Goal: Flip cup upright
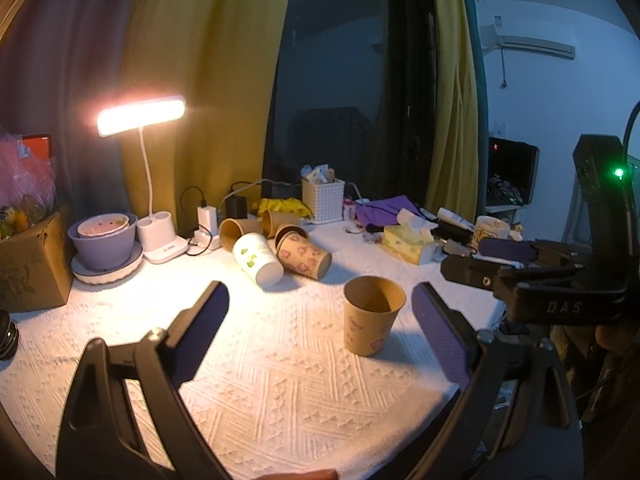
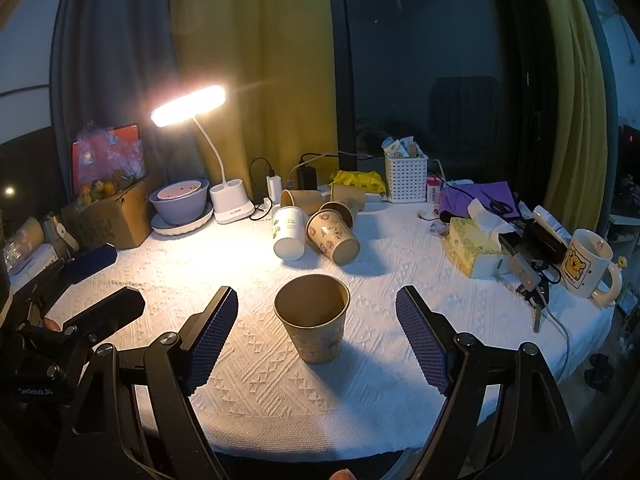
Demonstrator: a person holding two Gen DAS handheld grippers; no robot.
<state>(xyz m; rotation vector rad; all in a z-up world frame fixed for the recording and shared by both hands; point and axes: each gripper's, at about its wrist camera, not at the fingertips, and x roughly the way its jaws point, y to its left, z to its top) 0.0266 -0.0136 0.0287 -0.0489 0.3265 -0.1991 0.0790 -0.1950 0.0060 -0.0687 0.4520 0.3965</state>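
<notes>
The cup (image 2: 312, 322), brown paper with a faint print, stands upright and mouth-up on the white textured cloth of the tabletop (image 2: 400, 264), near its front edge. Judged from that, the flip looks done for this one, and the step in hand is a clean release.

Going left to right in the right wrist view: a cardboard box (image 2: 112, 216) and a lilac bowl (image 2: 180, 200) sit at the far left, then the lit desk lamp (image 2: 188, 106). Mid-table lies a cluster of tipped cups, among them a white cup (image 2: 289, 232) and a printed brown cup (image 2: 332, 236) on their sides, touching. Farther right are a tissue box (image 2: 472, 246) and a mug (image 2: 586, 266).

The left tongs (image 1: 320, 330) are spread wide and empty, with the upright cup toward their right finger. The right tongs (image 2: 316, 334) are also open and empty, with the cup between the pads and clear of both.

To finish well, I would draw the right tongs straight back without closing or swinging sideways, since a light paper cup probably topples at a brush. A next grasp among the tipped cups would call for a side approach on the outermost one.
</notes>
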